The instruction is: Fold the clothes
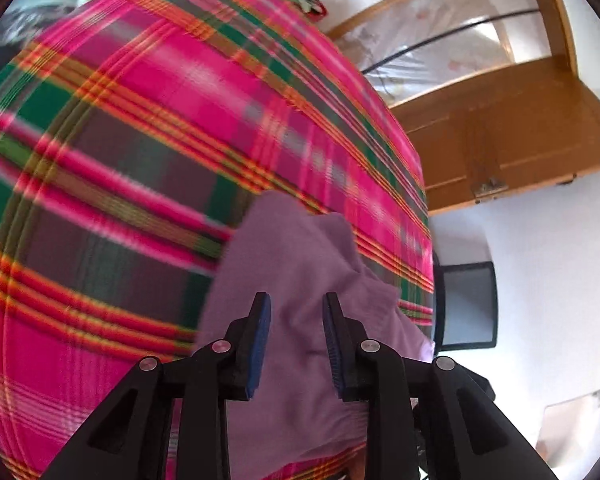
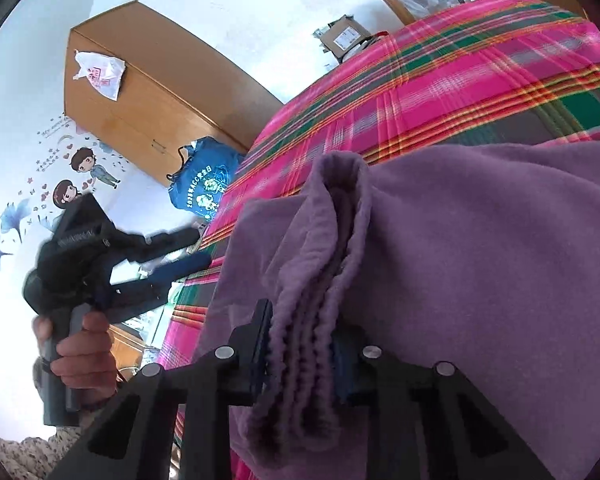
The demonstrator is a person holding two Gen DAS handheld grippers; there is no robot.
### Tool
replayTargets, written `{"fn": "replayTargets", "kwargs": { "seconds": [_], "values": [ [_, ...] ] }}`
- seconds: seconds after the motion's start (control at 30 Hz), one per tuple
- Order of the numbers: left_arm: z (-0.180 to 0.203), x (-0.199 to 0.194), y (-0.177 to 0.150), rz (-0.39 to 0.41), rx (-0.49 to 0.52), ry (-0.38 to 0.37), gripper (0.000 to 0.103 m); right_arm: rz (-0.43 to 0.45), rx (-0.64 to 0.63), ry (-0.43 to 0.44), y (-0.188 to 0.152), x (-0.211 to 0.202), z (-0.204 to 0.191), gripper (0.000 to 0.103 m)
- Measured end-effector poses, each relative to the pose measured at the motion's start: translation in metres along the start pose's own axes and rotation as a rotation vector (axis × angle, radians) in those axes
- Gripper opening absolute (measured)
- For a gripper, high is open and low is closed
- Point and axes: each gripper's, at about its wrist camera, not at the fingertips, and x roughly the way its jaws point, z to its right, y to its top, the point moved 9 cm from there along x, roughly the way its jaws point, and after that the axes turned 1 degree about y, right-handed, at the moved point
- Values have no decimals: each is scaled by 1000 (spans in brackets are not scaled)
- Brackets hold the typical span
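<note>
A purple fleece garment (image 1: 300, 264) lies on a bed covered with a pink, green and orange plaid sheet (image 1: 140, 120). My left gripper (image 1: 296, 300) hovers over the garment's edge, open, its blue pads apart with the cloth showing below the gap. In the right wrist view the purple garment (image 2: 480, 260) spreads over the plaid sheet (image 2: 460, 80). My right gripper (image 2: 300, 320) is shut on a bunched, several-layered fold of it. The left gripper (image 2: 198, 250) appears at the left there, held by a person's hand (image 2: 84, 352), off the bed's edge.
A wooden door (image 1: 520, 128) and a black chair (image 1: 468, 304) stand beyond the bed's right edge. A wooden wardrobe (image 2: 140, 92), a blue bag (image 2: 206, 184) and a cardboard box (image 2: 344, 36) stand around the bed's far side.
</note>
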Motion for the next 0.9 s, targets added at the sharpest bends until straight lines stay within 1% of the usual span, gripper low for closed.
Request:
{"fn": "replayTargets", "kwargs": {
  "seconds": [0.07,0.23,0.33,0.43,0.53,0.67,0.73,0.9],
  "values": [
    [-11,-2,-2,-2,-30,-17,27,23,-43,-10,3,-8,-8,23],
    [-27,-1,-12,-18,-63,-27,27,70,-132,-5,18,-32,-35,23],
    [-31,2,-18,-36,-71,-37,27,87,-144,-22,25,-45,-40,23],
    [-30,4,-23,-50,-78,-57,27,92,-140,-57,26,-49,-33,23],
    [-27,9,-29,-65,-62,-49,28,95,-94,-84,24,-54,-16,23],
    [-27,16,-36,-79,-50,-29,27,55,-57,-111,13,-53,7,23],
    [-26,20,-39,-91,-47,-30,27,44,-50,-141,8,-50,16,23],
    [-22,24,-44,-113,-28,-33,28,42,-33,-173,5,-46,33,24]
  ]
}}
